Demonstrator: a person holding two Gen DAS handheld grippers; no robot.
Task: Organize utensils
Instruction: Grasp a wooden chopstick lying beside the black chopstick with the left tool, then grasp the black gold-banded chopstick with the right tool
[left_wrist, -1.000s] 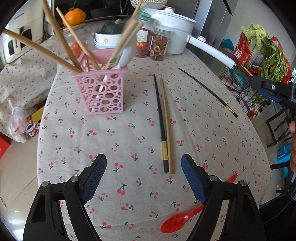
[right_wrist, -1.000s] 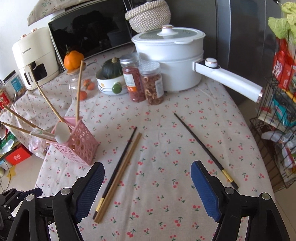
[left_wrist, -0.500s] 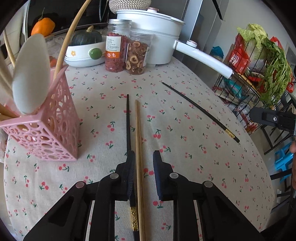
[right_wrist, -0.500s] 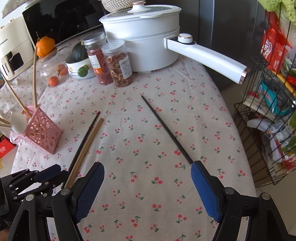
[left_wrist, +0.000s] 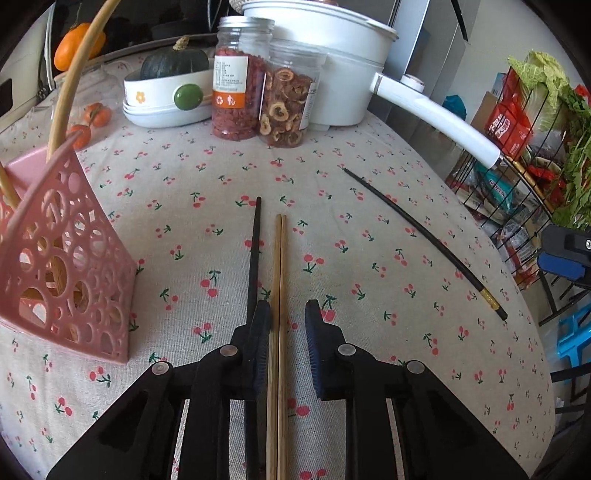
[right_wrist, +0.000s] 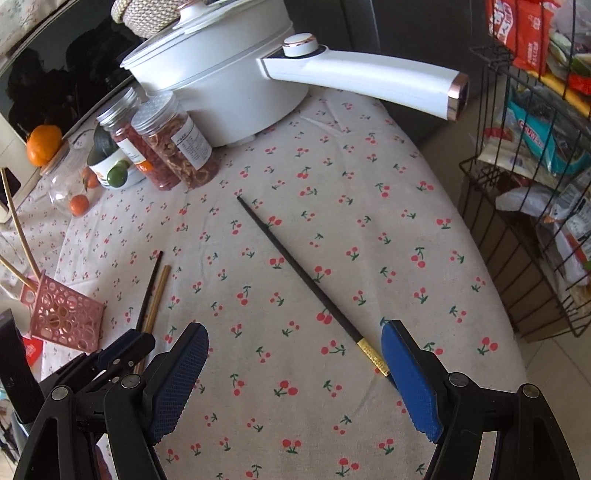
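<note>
A wooden chopstick (left_wrist: 279, 258) lies on the cherry-print tablecloth between the jaws of my left gripper (left_wrist: 287, 317), which stand narrowly apart; it touches the left pad while a gap shows at the right pad. A black chopstick (left_wrist: 254, 251) lies just outside the left finger. A second black chopstick (right_wrist: 310, 280) with a gold band lies ahead of my right gripper (right_wrist: 295, 354), which is wide open and empty; its gold end is beside the right finger. The pink utensil basket (left_wrist: 62, 266) with several wooden sticks stands at the left, also in the right wrist view (right_wrist: 62, 317).
Two jars (left_wrist: 258, 96) of dried food, a white bowl (left_wrist: 166, 96) with a green squash, and a white pot (right_wrist: 221, 85) with a long handle (right_wrist: 369, 85) stand at the back. A wire rack (right_wrist: 535, 166) of groceries stands beside the table's right edge.
My left gripper dropped to the table and narrowed from wide open around the wooden chopstick. My right gripper moved forward and right over the second black chopstick, staying open.
</note>
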